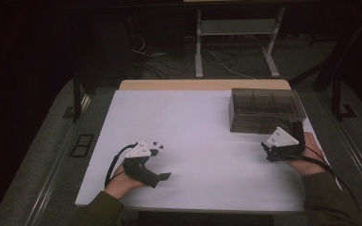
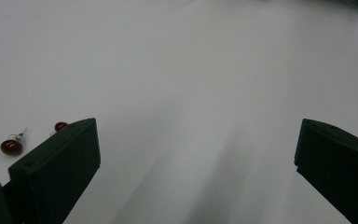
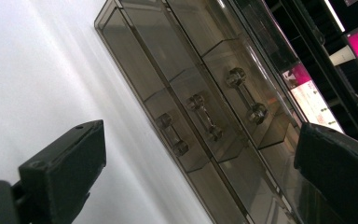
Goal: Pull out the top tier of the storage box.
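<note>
The left claw [image 1: 162, 162] is wide open near two red earrings [image 2: 11, 146] on the white desk [image 1: 202, 136]; the right claw [image 1: 267, 149], also wide, faces the drawer box [image 1: 266, 109], probably to open it.

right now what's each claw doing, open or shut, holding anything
Left claw: open, holding nothing, above the white table, small round red earrings beside it.
Right claw: open, holding nothing, facing the smoky clear plastic drawer box.

You find no readable text, label, brand or number anywhere; the pink-and-white panels [image 3: 314, 100] at about two o'clock in your right gripper view (perhaps screens) are too blurred to read.
</note>
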Demonstrator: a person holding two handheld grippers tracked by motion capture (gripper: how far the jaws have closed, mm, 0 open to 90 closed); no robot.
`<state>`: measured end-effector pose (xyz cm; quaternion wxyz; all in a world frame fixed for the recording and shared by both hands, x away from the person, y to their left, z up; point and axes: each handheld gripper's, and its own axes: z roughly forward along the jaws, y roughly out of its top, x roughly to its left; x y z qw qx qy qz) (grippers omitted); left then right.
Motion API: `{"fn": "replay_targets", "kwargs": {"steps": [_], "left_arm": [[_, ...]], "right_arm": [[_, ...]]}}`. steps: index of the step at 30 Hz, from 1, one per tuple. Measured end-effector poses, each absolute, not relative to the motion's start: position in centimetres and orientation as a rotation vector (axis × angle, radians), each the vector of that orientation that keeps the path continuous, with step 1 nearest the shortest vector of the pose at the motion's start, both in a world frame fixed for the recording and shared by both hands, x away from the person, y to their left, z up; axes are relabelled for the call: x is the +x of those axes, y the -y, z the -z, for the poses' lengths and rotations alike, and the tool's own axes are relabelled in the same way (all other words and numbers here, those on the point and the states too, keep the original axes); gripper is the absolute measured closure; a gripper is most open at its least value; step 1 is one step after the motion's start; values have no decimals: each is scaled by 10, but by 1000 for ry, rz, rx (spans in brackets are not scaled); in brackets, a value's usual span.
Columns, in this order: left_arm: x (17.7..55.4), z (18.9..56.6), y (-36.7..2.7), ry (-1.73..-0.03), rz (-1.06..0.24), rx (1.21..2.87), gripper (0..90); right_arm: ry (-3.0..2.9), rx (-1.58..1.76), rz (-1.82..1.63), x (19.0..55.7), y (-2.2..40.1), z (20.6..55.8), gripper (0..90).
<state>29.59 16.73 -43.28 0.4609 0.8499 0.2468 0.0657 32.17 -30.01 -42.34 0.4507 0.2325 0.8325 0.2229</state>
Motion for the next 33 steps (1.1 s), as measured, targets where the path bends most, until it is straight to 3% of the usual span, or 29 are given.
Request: {"fn": "replay_targets", "kwargs": {"steps": [33], "left_arm": [[296, 432, -167, -603, -170, 2098, 0]], "right_arm": [[-1979, 414, -387, 316, 290, 424, 16]]}}
